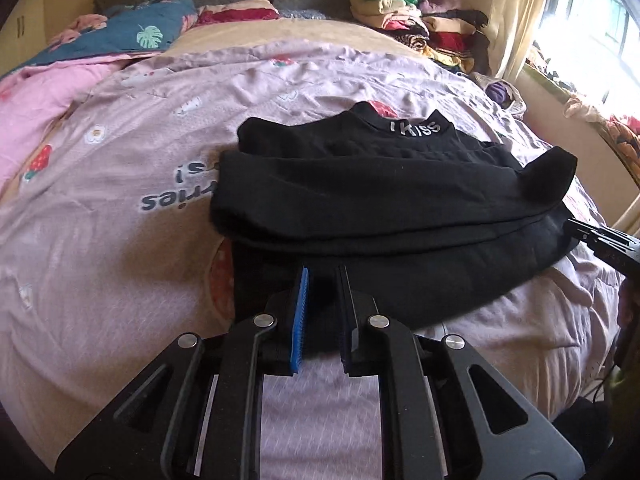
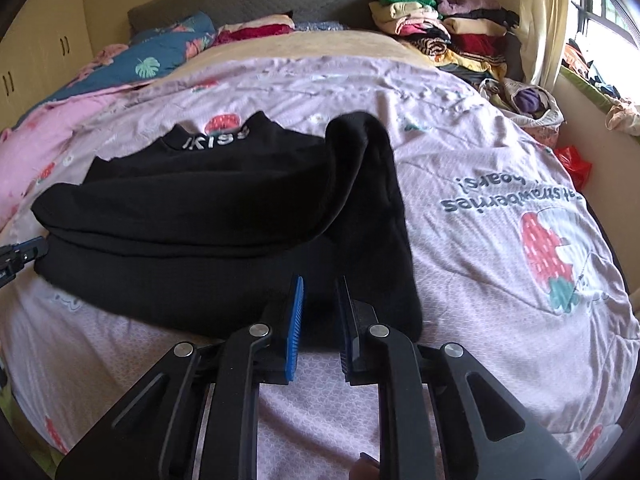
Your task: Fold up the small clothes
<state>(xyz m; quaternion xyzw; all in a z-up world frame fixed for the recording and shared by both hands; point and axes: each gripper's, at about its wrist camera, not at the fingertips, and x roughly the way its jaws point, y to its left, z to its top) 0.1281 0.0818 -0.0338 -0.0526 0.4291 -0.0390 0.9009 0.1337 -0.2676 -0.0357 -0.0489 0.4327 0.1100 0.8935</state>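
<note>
A black top [image 1: 380, 184] with "KISS" lettering on its collar lies partly folded on the lilac strawberry bed cover [image 1: 120, 240]. One sleeve [image 2: 360, 140] is turned over its right side. In the left wrist view my left gripper [image 1: 322, 276] is at the near hem, left of centre, with its blue pads closed on the black cloth. In the right wrist view my right gripper [image 2: 320, 284] pinches the same hem of the top [image 2: 200, 208] near its right corner. Each gripper shows at the edge of the other's view: the right gripper [image 1: 608, 240] and the left gripper [image 2: 20, 256].
A tall stack of folded clothes [image 2: 440, 28] sits at the far right of the bed by the curtain. A blue leaf-print quilt [image 1: 140, 28] and a pink quilt [image 1: 32, 100] are bunched at the far left. A red bag [image 2: 576, 164] lies beside the bed.
</note>
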